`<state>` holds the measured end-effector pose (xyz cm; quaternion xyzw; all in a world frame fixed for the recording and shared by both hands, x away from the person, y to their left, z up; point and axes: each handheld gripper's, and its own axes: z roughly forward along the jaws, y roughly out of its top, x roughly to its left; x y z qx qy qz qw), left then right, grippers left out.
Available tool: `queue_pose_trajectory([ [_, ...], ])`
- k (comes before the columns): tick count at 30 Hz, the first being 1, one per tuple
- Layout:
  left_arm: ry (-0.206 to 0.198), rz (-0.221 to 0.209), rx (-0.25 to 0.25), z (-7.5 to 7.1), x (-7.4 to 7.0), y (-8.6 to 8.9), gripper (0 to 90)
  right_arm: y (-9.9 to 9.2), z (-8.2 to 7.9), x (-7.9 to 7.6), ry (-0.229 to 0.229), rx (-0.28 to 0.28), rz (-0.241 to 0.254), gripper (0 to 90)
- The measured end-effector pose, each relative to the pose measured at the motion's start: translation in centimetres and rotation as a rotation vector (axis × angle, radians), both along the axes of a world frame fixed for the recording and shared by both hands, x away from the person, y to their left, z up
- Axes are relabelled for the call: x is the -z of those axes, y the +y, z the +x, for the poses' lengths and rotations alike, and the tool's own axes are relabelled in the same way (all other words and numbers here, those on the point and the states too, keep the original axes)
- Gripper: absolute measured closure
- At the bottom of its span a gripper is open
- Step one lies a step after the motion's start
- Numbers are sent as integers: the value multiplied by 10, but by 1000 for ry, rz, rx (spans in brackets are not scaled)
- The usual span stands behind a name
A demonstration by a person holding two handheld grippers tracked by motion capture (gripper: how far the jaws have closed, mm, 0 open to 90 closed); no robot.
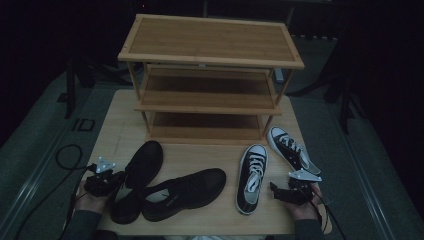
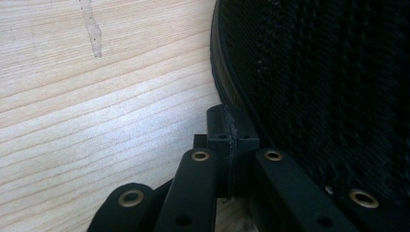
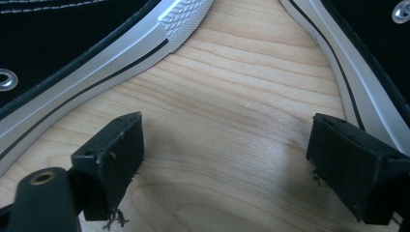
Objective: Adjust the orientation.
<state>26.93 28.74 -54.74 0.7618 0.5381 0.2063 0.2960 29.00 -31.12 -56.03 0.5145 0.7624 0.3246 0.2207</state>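
Note:
Two black mesh shoes lie on the wooden table (image 1: 120, 130), one (image 1: 137, 177) pointing away, the other (image 1: 185, 192) lying across its heel. To their right are two black-and-white canvas sneakers, one (image 1: 252, 177) nearer and one (image 1: 290, 147) angled behind it. My left gripper (image 1: 112, 181) is shut with nothing in it. In the left gripper view, its tips (image 2: 232, 123) sit right beside the black shoe's side (image 2: 329, 82). My right gripper (image 1: 282, 191) is open over bare wood. In its own view it (image 3: 227, 145) points into the gap between the sneaker (image 3: 72, 43) and the other sneaker (image 3: 367, 43).
A three-shelf bamboo shoe rack (image 1: 210, 60) stands at the back of the table, all its shelves bare. A black cable (image 1: 65, 160) loops off the table's left edge. Dark stands and floor surround the table.

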Motion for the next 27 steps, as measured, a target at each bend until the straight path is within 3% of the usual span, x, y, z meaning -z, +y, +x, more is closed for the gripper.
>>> queue_pose_trajectory([
  [11, -26, -6, 19, 14, -6, -7, 896, 0, 0, 0, 0, 0, 0, 131],
  [19, -47, -39, -15, 11, -11, 6, 669, 0, 0, 0, 0, 0, 0, 131],
  [27, -55, -44, -11, 8, -13, 10, 624, 0, 0, 0, 0, 0, 0, 131],
])
